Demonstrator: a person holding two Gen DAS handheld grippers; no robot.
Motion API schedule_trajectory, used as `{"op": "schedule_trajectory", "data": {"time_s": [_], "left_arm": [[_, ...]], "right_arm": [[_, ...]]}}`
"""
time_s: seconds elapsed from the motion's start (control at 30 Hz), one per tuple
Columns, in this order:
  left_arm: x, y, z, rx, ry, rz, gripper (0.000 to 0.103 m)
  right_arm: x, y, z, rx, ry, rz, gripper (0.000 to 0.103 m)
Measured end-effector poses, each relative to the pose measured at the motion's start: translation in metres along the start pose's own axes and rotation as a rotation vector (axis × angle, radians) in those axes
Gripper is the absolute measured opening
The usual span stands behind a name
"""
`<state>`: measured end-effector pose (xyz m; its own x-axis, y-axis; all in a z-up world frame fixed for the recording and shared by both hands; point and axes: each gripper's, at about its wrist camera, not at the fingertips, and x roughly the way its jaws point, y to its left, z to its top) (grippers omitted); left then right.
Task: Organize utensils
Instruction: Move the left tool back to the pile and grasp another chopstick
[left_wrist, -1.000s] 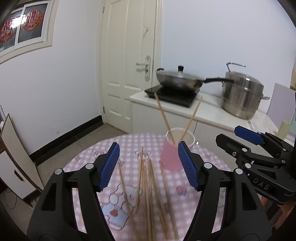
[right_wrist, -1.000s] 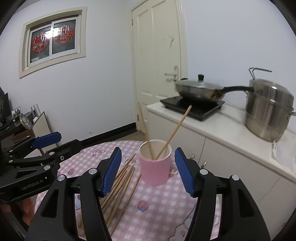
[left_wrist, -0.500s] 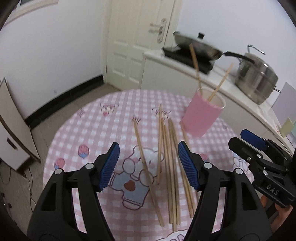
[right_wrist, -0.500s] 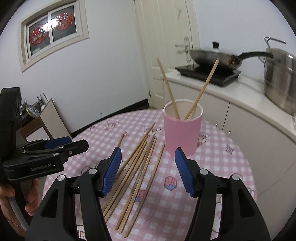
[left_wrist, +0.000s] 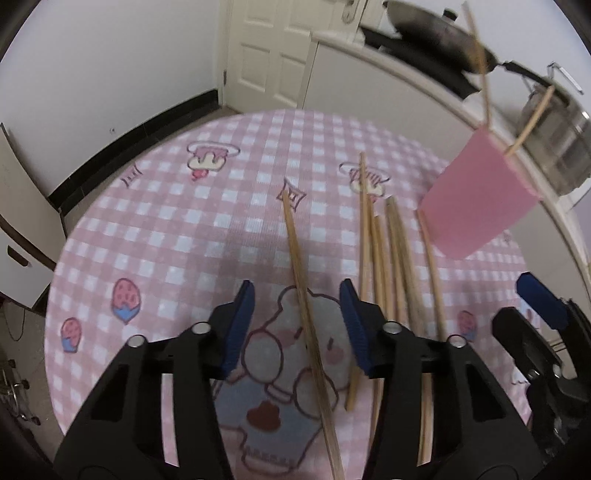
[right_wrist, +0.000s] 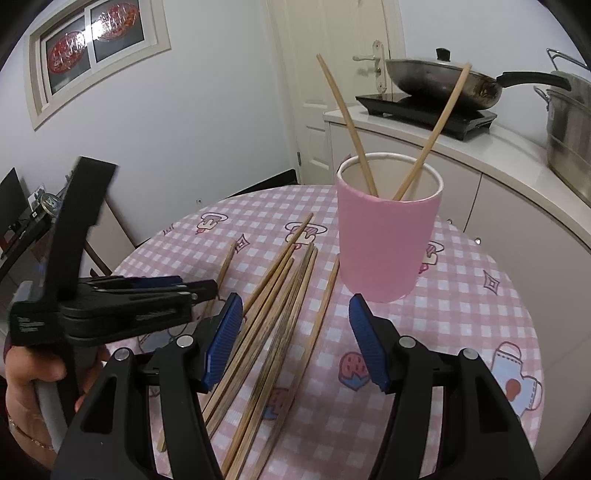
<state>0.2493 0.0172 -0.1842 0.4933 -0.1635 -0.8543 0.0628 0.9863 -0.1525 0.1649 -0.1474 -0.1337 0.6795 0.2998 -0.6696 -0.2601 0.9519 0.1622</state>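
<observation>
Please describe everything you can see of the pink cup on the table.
The pink cup is a tall, straight-walled cylinder, matte pink outside and pale inside with a whitish rim; it looks like paper or plastic. It stands upright on the pink checked tablecloth, past the loose chopsticks lying beside it. Two wooden chopsticks stand inside, leaning apart against the rim. No gripper touches it.
</observation>
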Motion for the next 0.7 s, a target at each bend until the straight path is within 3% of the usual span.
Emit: {"op": "schedule_trajectory", "data": {"time_s": [0.13,0.2,0.23,0.27,0.43,0.7], "left_arm": [[0.015,0.002,0.004,0.001,0.025,0.015,0.034],[0.016,0.000,0.004,0.022,0.014,0.045,0.025],[0.016,0.002,0.004,0.020,0.006,0.053,0.012],[0.016,0.003,0.005,0.013,0.001,0.052,0.009],[0.004,0.032,0.007,-0.049,-0.034,0.033,0.007],[-0.018,0.057,0.029,-0.091,-0.115,0.034,0.007]], "right_arm": [[0.010,0.003,0.005,-0.007,0.010,0.004,0.057],[0.015,0.006,0.008,-0.014,0.015,0.007,0.057],[0.017,0.007,0.009,-0.013,0.017,0.012,0.057],[0.019,0.008,0.011,-0.012,0.018,0.017,0.057],[0.036,0.028,0.022,-0.038,0.035,0.025,0.057],[0.098,0.038,0.056,-0.052,0.143,-0.062,0.057]]}}
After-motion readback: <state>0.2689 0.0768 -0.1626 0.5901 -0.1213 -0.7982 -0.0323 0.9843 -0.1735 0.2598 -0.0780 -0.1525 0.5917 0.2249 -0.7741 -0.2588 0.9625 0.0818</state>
